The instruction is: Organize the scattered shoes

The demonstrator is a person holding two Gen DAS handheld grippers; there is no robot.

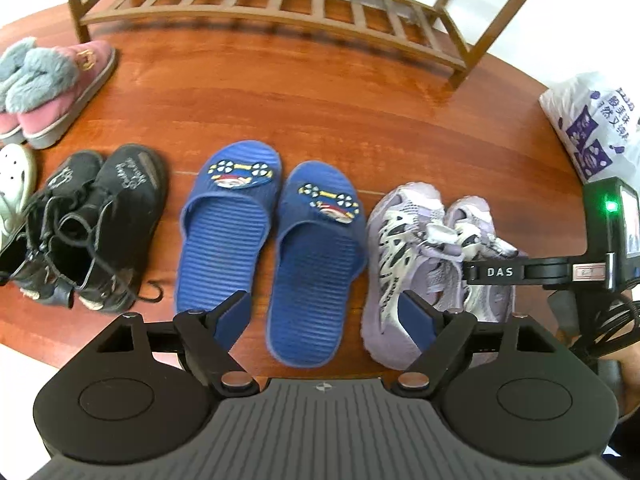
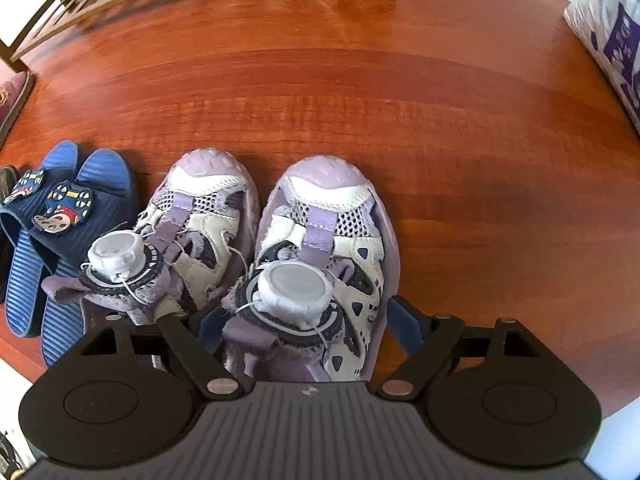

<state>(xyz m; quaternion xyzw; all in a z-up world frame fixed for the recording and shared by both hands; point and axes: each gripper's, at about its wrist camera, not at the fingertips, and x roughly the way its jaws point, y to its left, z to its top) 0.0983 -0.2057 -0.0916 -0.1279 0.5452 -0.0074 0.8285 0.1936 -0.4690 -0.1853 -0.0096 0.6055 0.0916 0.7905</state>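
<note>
Straddling the right-hand lilac sneaker (image 2: 324, 264), the right gripper (image 2: 308, 326) has its fingers spread wide; shoe runs toes-away, paired in the row on the counter (image 2: 440, 120); left gripper (image 1: 324, 316) gapes over the blue slippers (image 1: 272, 240).

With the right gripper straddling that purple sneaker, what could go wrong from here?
1. The right gripper is open around the right sneaker; its inner finger sits in the tight gap beside the left sneaker and may drag it along.
2. The loose cord at the dial could snag a finger.
3. The left gripper, open above the blue slippers, might nudge them out of line.
</note>
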